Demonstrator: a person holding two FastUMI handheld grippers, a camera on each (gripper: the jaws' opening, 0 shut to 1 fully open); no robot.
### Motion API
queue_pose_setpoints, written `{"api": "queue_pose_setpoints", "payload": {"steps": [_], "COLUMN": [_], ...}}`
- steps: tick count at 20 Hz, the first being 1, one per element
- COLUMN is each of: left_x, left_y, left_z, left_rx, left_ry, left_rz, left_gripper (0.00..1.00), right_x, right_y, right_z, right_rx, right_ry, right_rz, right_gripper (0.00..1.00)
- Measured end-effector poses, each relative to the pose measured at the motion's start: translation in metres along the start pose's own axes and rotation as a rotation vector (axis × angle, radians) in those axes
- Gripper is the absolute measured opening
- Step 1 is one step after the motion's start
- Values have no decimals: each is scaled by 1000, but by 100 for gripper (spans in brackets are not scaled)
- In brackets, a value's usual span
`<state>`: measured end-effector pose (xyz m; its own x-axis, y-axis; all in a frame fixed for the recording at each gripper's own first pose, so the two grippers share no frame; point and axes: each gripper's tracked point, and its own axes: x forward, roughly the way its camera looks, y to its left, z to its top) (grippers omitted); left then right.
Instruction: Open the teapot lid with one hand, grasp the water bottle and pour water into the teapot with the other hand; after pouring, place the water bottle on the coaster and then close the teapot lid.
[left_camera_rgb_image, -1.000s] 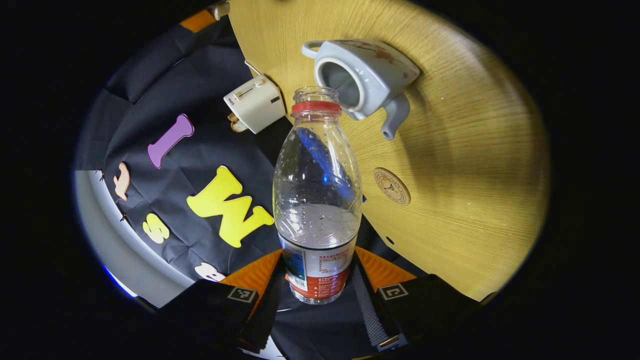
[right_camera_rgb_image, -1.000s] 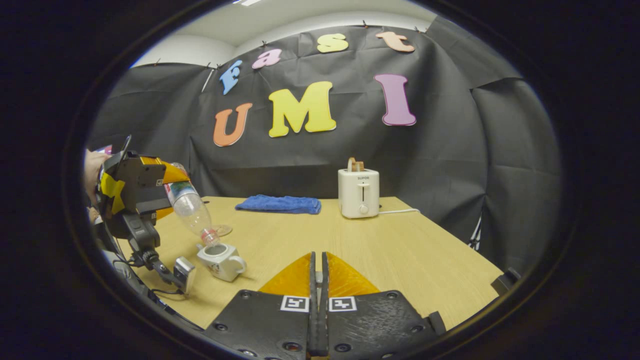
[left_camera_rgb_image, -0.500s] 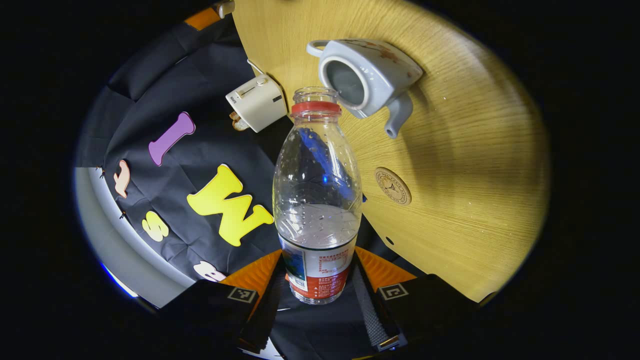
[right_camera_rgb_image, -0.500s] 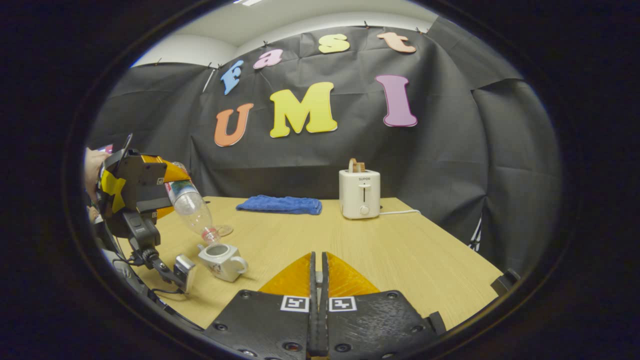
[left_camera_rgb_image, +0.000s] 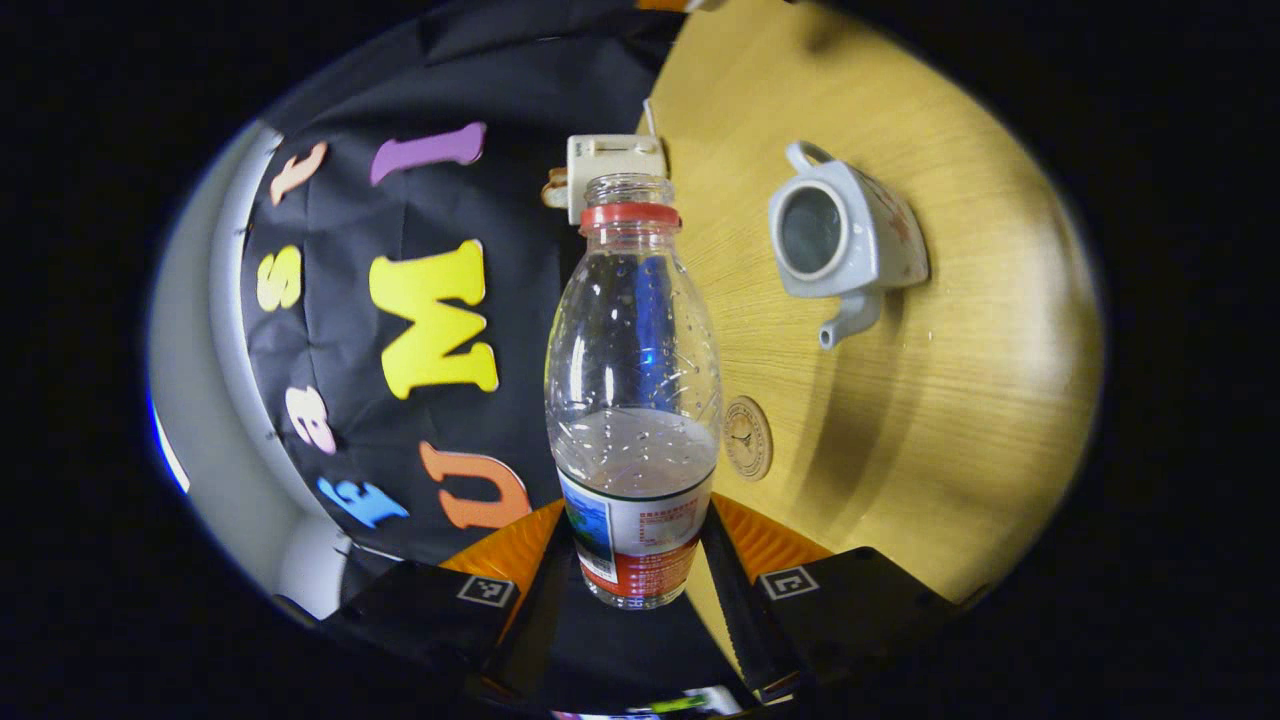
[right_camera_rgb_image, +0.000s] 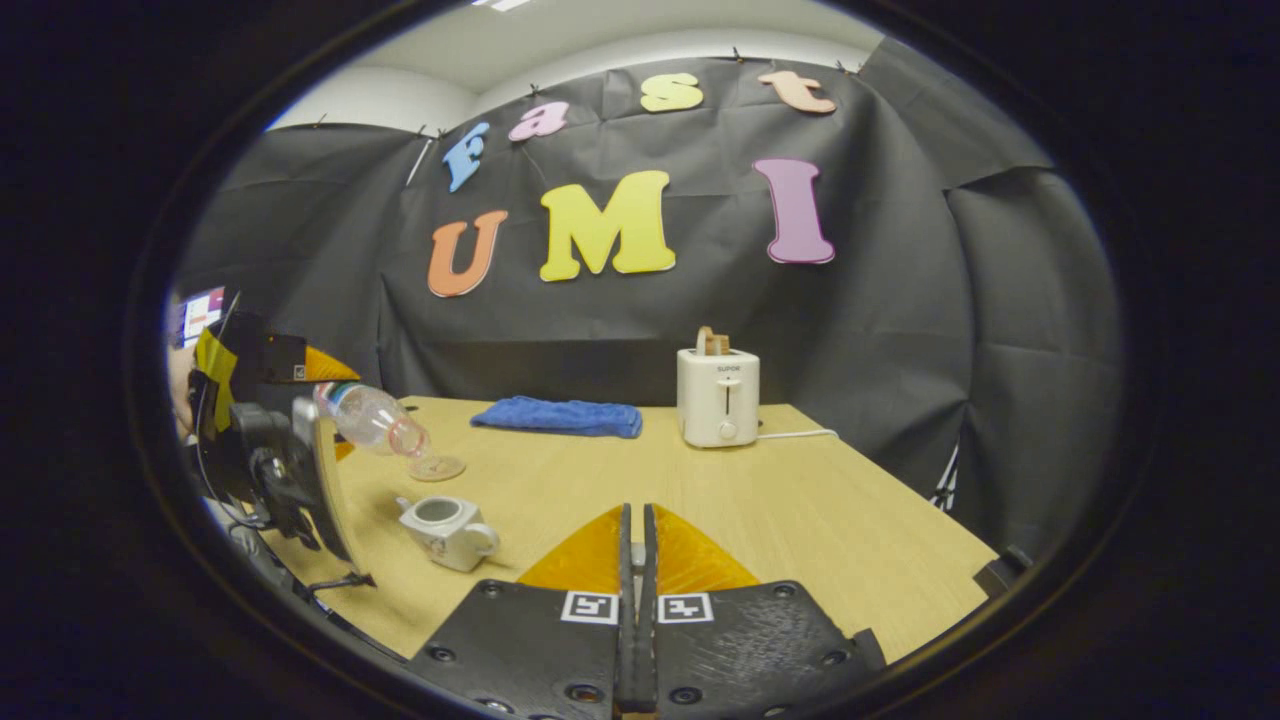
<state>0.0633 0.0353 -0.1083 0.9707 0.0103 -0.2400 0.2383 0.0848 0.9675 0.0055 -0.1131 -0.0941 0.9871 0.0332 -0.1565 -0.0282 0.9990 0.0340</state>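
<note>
In the left gripper view, the left gripper (left_camera_rgb_image: 635, 560) is clamped on the labelled base of a clear plastic water bottle with a red neck ring (left_camera_rgb_image: 633, 400), uncapped and holding a little water. Its label carries small print too fine to read. Past the bottle's mouth stands a white toaster (left_camera_rgb_image: 612, 170). Right of the bottle, on the pale wooden table (left_camera_rgb_image: 960, 400), lies a round tan coaster with a printed emblem (left_camera_rgb_image: 748, 437); beyond the coaster sits a lidless white ceramic teapot (left_camera_rgb_image: 845, 240), its opening showing.

In the right gripper view, the bottle (right_camera_rgb_image: 372, 425) hangs nearly level above the table, left of the teapot (right_camera_rgb_image: 447, 528), gripped at far left. A folded blue cloth (right_camera_rgb_image: 560, 416) lies behind the teapot, and the toaster (right_camera_rgb_image: 718, 397) bears a small dark brand word, blurred. The right gripper (right_camera_rgb_image: 635, 600) has its fingers pressed together; whether anything sits between them I cannot tell.
</note>
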Motion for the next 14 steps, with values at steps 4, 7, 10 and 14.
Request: {"api": "queue_pose_setpoints", "payload": {"steps": [4, 7, 10, 14], "left_x": [-2, 6, 13, 11], "left_y": [-4, 0, 9, 26], "left_z": [-19, -26, -13, -1], "left_rx": [-435, -795, -1092, -1298], "left_ry": [5, 2, -54, -167], "left_rz": [-28, -32, -31, 32], "left_gripper": [74, 74, 75, 74], "right_x": [-3, -1, -1, 0], "right_y": [8, 16, 24, 35], "right_z": [7, 9, 14, 17], "right_rx": [-18, -19, -27, -44], "right_ry": [-14, -13, -15, -15], "right_rz": [3, 11, 16, 21], "right_gripper": [0, 0, 0, 0]}}
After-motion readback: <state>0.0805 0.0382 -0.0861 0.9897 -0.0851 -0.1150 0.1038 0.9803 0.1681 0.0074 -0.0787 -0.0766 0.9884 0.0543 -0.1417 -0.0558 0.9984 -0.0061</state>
